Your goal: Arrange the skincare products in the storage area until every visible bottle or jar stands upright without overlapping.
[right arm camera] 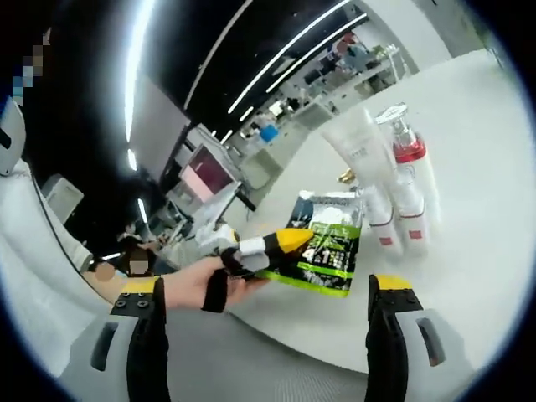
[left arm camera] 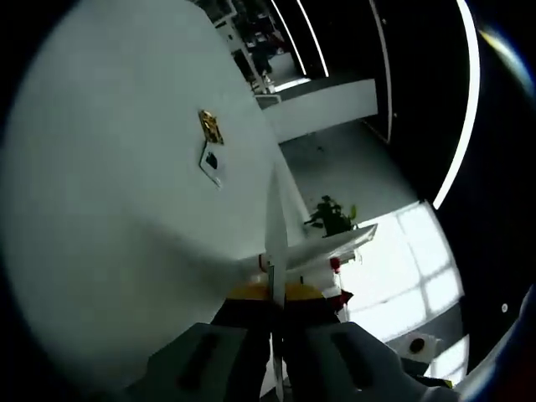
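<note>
— Yellow-tipped, those right tongs (right arm camera: 264, 293); how do they stand?

— Wide apart, nothing between them, with one jaw at seven o'clock in the right gripper view and the other at five. Just beyond them a person's hand (right arm camera: 201, 285) comes in from nine o'clock, holding the left tongs, whose yellow tip touches the near edge of the green sachet (right arm camera: 325, 243).

— And the sachet lies where?

— Flat on the white bench (right arm camera: 477, 193), near its front edge, at the centre of that view. Just past it, toward one o'clock, stand the white tubes (right arm camera: 394, 213) with red bands, cap down, close together. Behind them rises a taller white tube (right arm camera: 356, 151), and beside it a clear bottle with red liquid (right arm camera: 406, 142) and a pump top, upright. A small gold cap (right arm camera: 345, 177) peeps out between the sachet and the tall tube.

— What of the left tongs (left arm camera: 275, 285) in their own view?

— Pressed together on a thin white edge, which I take for the sachet seen edge-on, though I cannot be certain. Beyond them is a pale wall (left arm camera: 109, 209) bearing a small gold fitting (left arm camera: 209, 126) at eleven o'clock.
</note>
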Action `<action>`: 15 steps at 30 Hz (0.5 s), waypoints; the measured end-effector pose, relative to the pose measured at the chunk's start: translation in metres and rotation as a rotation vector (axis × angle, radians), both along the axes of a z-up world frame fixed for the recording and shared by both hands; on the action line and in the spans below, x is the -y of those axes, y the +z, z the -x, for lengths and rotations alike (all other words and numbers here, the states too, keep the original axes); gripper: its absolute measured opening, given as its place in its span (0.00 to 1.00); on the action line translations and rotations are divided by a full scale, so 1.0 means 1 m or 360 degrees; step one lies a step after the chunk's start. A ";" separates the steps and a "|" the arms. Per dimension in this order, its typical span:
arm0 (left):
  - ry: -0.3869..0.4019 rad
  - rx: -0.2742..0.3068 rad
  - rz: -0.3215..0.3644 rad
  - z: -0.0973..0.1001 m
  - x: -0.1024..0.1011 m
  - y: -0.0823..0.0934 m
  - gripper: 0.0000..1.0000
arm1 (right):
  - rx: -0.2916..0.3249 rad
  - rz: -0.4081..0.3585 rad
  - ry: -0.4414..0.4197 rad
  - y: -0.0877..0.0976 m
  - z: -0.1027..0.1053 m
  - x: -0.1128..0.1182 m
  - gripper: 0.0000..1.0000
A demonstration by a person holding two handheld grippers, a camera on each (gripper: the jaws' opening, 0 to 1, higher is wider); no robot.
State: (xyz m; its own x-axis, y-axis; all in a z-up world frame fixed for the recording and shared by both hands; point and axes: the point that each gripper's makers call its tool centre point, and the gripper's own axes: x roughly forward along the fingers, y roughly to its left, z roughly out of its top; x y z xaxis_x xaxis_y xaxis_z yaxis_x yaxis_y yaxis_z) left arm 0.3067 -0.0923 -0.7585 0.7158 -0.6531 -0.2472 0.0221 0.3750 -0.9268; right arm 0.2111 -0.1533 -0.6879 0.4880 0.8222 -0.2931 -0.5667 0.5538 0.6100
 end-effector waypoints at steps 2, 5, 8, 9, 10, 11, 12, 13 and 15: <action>-0.0004 -0.0003 -0.0037 -0.001 0.002 -0.006 0.00 | -0.0022 -0.0022 -0.0022 -0.001 -0.001 0.003 1.00; 0.0031 -0.0031 -0.0100 -0.003 0.000 -0.017 0.00 | -0.0029 -0.0044 -0.0046 0.000 -0.001 0.006 1.00; 0.0043 -0.0042 -0.0123 -0.006 0.000 -0.023 0.00 | -0.0026 -0.0046 -0.0058 0.000 -0.002 0.007 1.00; 0.0047 -0.0044 -0.0123 -0.006 0.000 -0.024 0.00 | -0.0030 -0.0040 -0.0056 -0.001 -0.001 0.007 1.00; 0.0051 -0.0044 -0.0123 -0.007 0.001 -0.024 0.00 | -0.0026 -0.0028 -0.0049 -0.002 -0.001 0.006 1.00; 0.0058 -0.0034 -0.0134 -0.008 0.003 -0.025 0.00 | -0.0023 -0.0021 -0.0045 -0.002 0.000 0.006 1.00; 0.0065 -0.0024 -0.0148 -0.009 0.003 -0.025 0.00 | -0.0023 -0.0016 -0.0042 -0.002 0.000 0.005 1.00; 0.0080 -0.0017 -0.0165 -0.011 0.003 -0.026 0.00 | -0.0025 -0.0007 -0.0041 -0.003 0.000 0.005 1.00; 0.0100 -0.0048 -0.0189 -0.011 0.002 -0.030 0.00 | -0.0013 0.0012 -0.0041 -0.003 0.000 0.005 1.00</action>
